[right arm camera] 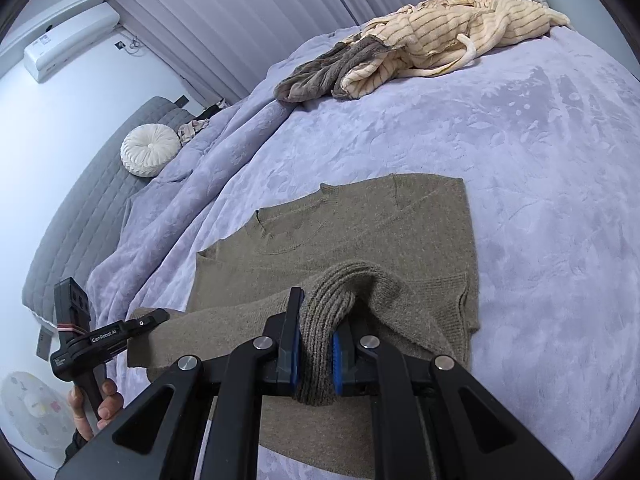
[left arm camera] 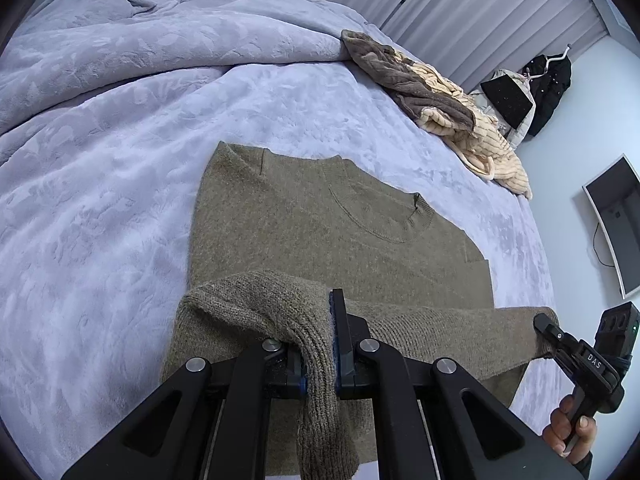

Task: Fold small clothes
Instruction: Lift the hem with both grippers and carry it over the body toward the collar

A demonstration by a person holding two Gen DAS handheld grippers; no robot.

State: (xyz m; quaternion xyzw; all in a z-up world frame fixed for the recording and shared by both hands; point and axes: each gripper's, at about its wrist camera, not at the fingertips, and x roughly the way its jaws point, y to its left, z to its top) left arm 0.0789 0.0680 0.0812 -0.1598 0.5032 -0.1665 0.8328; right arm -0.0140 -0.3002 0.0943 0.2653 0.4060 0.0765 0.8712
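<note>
- The olive-brown knit sweater [left arm camera: 332,232] is lying flat on the lilac bedspread [left arm camera: 100,200], neckline toward the far side and sleeves already tucked in.
- The left gripper [left arm camera: 320,344] is pinching one corner of the ribbed hem [left arm camera: 316,360], its jaws pressed together on the knit.
- The right gripper [right arm camera: 316,340] is pinching the other hem corner in the same way, the ribbing bunching up between its blue pads [right arm camera: 337,356].
- Judging by the lifted hem arching over the body, the bottom-to-top fold is under way.
- The next move is calling for both hands to be carrying the hem evenly toward the collar [left arm camera: 416,216], keeping the edge taut and level, then letting go together so the fold lands square.
- A heap of cream striped and grey-brown clothes [right arm camera: 420,44] is waiting near the far edge of the bed, well apart from the sweater.
- A round white cushion [right arm camera: 149,150] is resting by the grey headboard [right arm camera: 80,208]; pleated curtains [right arm camera: 240,12] and a wall air conditioner [right arm camera: 68,40] are standing behind.
</note>
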